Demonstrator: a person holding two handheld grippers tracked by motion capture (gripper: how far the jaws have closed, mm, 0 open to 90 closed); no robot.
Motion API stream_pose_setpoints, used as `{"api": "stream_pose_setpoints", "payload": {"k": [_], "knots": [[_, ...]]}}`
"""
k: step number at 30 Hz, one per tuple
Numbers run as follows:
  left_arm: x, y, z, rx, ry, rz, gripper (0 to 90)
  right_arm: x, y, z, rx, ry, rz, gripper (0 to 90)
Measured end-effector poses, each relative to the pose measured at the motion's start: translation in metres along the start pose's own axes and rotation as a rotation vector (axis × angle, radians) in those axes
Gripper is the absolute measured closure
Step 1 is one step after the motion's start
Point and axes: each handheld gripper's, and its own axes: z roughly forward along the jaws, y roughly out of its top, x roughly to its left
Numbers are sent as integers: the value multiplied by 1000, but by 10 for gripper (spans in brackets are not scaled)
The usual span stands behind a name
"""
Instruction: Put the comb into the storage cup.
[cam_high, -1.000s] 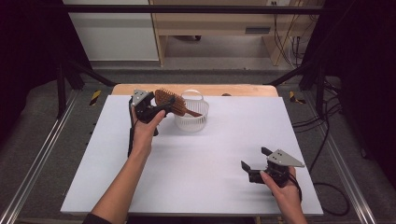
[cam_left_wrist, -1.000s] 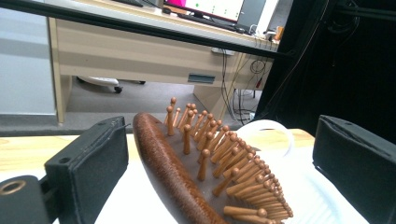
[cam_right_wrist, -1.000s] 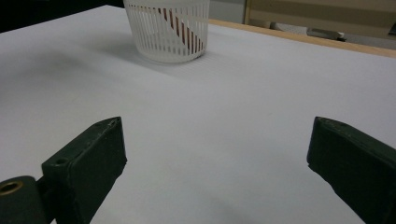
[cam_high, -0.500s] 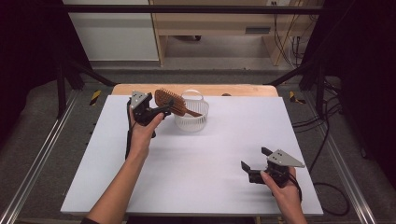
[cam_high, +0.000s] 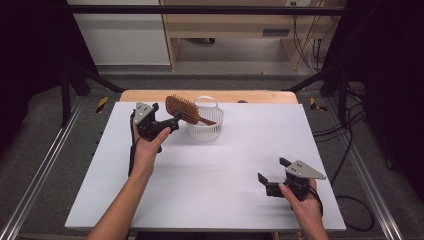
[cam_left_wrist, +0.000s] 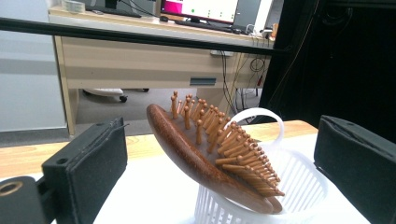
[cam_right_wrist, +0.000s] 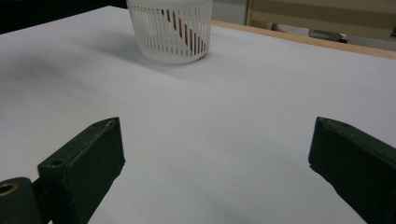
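Observation:
A brown wooden hairbrush (cam_high: 182, 109) leans in a small white slatted basket (cam_high: 205, 127) at the back of the white table (cam_high: 225, 165). Its handle is down inside the basket; its bristled head sticks up and out to the left. My left gripper (cam_high: 167, 118) is open just left of the head and apart from it. In the left gripper view the hairbrush (cam_left_wrist: 187, 149) and the basket (cam_left_wrist: 299, 163) stand between and beyond my wide jaws. My right gripper (cam_high: 272, 171) rests open and empty near the front right. Its view shows the basket (cam_right_wrist: 170, 32) far ahead, with the brush handle (cam_right_wrist: 180, 28) visible through the slats.
A strip of bare wooden tabletop (cam_high: 210, 95) shows behind the white sheet. Metal frame rails (cam_high: 45, 165) run along both sides of the table. Cables (cam_high: 345, 135) hang off the right edge. A desk and cabinets stand beyond.
The left hand has drawn back slightly toward the near side, away from the brush head. The brush, the basket and the right gripper have stayed in place.

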Motion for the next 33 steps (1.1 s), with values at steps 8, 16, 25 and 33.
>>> {"api": "stream_pose_setpoints", "payload": {"k": [8,16,25,33], "knots": [[-1,-1,-13,-3,-7,13,28,0,0,0,0,2,1,38],[3,7,-27,11,-10,37,24,0,0,0,-5,6,8,37],[10,9,-51,13,-26,49,25,1,1,0,-6,10,10,36],[24,20,-78,-1,-1,60,24,-1,1,0,-9,9,14,36]]}}
